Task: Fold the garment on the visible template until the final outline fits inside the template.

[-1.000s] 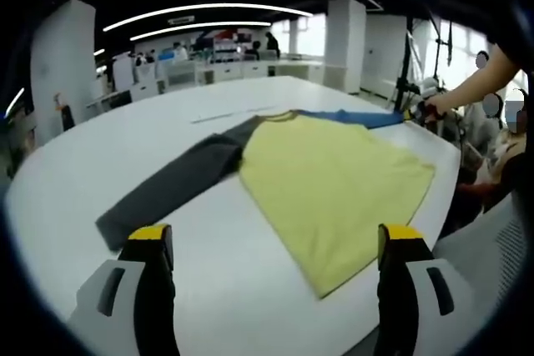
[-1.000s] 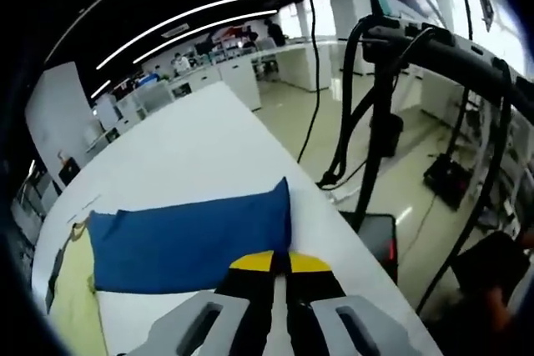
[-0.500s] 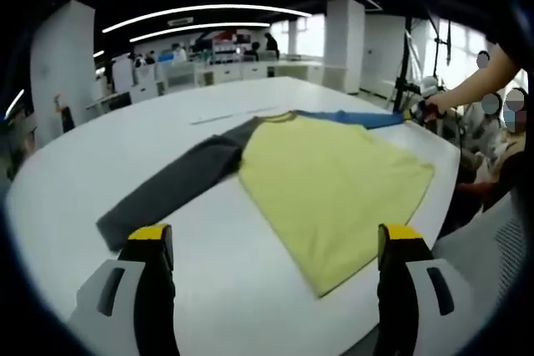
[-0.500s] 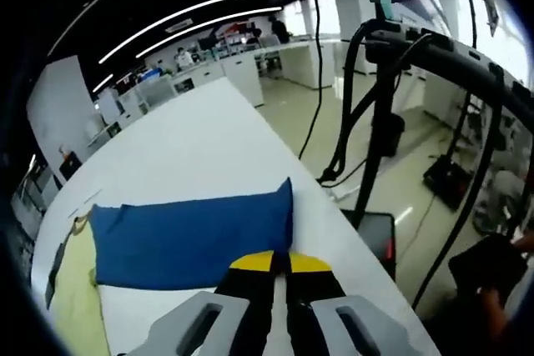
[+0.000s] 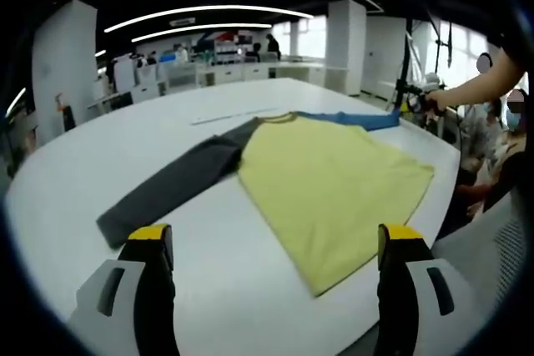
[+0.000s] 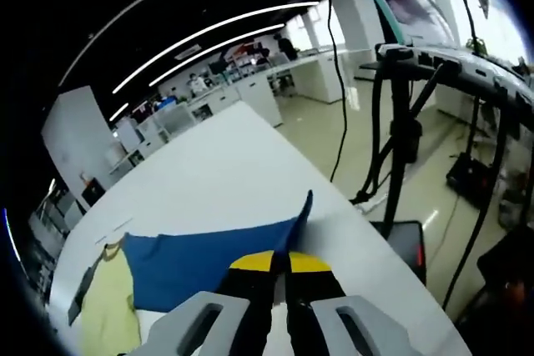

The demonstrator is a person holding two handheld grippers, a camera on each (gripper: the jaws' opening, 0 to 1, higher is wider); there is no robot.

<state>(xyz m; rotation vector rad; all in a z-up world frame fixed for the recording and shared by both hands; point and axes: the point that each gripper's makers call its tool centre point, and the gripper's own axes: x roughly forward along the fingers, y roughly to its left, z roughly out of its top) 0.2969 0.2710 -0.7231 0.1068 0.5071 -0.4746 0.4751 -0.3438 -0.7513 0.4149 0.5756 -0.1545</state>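
Observation:
A long-sleeved shirt lies flat on the white table (image 5: pixel 250 289). It has a yellow body (image 5: pixel 334 185), a grey sleeve (image 5: pixel 171 189) stretched to the left and a blue sleeve (image 5: pixel 355 119) reaching to the far right. My left gripper (image 5: pixel 275 238) hovers open over the near table edge, short of the shirt. In the right gripper view, my right gripper (image 6: pixel 280 261) is shut on the cuff of the blue sleeve (image 6: pixel 204 258), which rises off the table there. The yellow body (image 6: pixel 107 310) lies to its left. A person's hand holds that right gripper (image 5: pixel 415 106) at the table's far right.
A thin line mark (image 5: pixel 225 115) runs across the table behind the shirt. Black stands with cables (image 6: pixel 400 122) rise from the floor just past the table edge. People (image 5: pixel 501 147) sit to the right of the table. Desks (image 5: pixel 209 68) fill the background.
My right gripper has risen with the blue cuff, so the sleeve end now stands up off the table. The left gripper and the rest of the shirt have stayed put.

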